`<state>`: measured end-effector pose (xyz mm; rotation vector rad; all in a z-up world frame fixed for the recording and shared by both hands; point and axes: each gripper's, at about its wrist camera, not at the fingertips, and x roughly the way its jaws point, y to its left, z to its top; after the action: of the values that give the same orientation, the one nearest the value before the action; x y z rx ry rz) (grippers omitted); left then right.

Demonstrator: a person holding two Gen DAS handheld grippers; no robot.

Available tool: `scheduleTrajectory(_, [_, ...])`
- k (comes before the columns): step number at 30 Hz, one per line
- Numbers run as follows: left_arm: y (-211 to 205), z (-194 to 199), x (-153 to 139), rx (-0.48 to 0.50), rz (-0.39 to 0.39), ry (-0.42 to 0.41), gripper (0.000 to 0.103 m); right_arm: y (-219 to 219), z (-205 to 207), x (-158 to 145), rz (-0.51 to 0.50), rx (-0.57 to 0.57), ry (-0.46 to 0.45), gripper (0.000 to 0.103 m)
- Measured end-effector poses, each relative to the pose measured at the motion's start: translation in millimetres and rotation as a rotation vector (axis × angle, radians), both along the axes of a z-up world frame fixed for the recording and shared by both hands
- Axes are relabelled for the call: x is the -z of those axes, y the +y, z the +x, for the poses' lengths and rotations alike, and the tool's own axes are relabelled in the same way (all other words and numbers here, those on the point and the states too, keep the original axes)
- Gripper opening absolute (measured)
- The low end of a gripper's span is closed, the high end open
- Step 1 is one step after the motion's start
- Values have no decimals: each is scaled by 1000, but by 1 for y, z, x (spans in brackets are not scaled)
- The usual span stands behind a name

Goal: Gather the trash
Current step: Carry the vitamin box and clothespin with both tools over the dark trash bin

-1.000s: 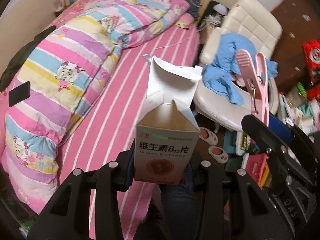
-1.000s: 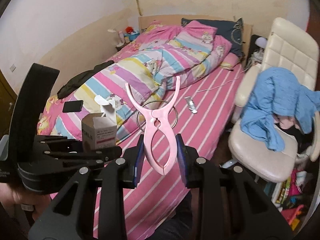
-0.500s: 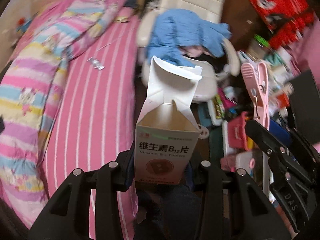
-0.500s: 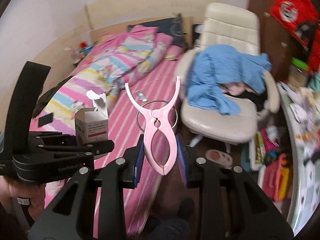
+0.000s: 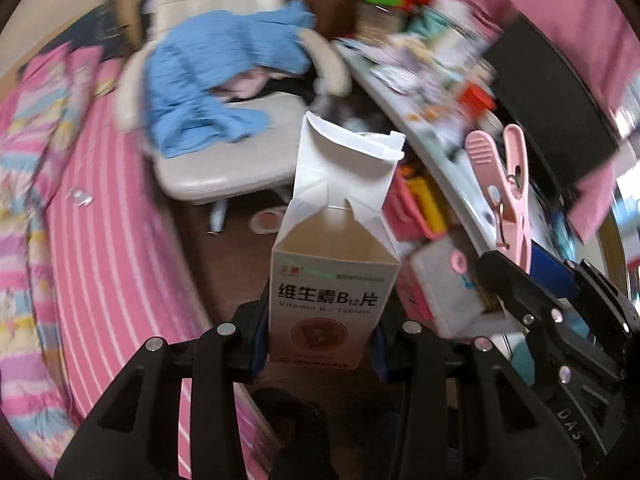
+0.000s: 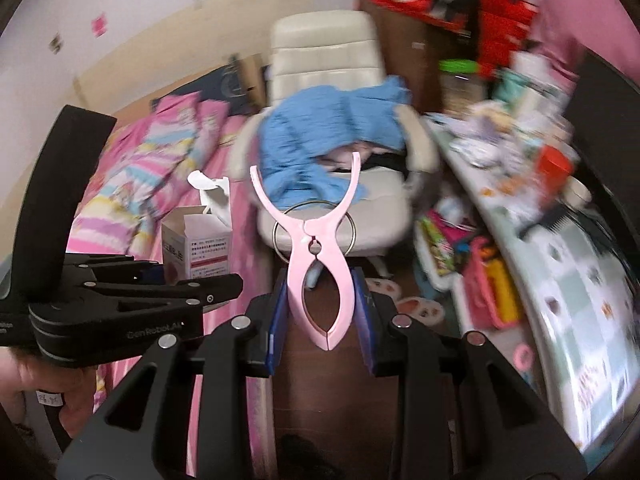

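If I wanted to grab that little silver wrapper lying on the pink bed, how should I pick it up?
Come straight down from above and pinch the wrapper across its narrow middle. It looks like it lies flat on the sheet, so there seems to be no edge to catch from the side. It is small and blurred, so its exact shape is hard to tell.

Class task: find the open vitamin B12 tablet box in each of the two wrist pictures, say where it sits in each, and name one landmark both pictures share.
Left wrist view: the vitamin box stands at centre, clamped in the left claw, flap open upward.
Right wrist view: the box is at mid-left, held beside the pink clothes peg.
Shared landmark: the cream chair with the blue cloth.
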<state>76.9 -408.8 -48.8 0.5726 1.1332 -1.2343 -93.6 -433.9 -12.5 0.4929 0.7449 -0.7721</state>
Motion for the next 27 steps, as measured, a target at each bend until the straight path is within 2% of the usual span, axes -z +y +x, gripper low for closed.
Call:
scheduleTrajectory(11, [-62,-204,-14,335,-13,-11,39,-11,-208,-5,14,317,-13,31])
scheduleTrajectory(21, [-66,-376,-24,554,-28,-5,39,11,-369,-14,5,520,-22,31])
scheduleTrajectory(27, [-59,-461,-25,656,-28,5,39,35,-456,-12,9,630,-19,31])
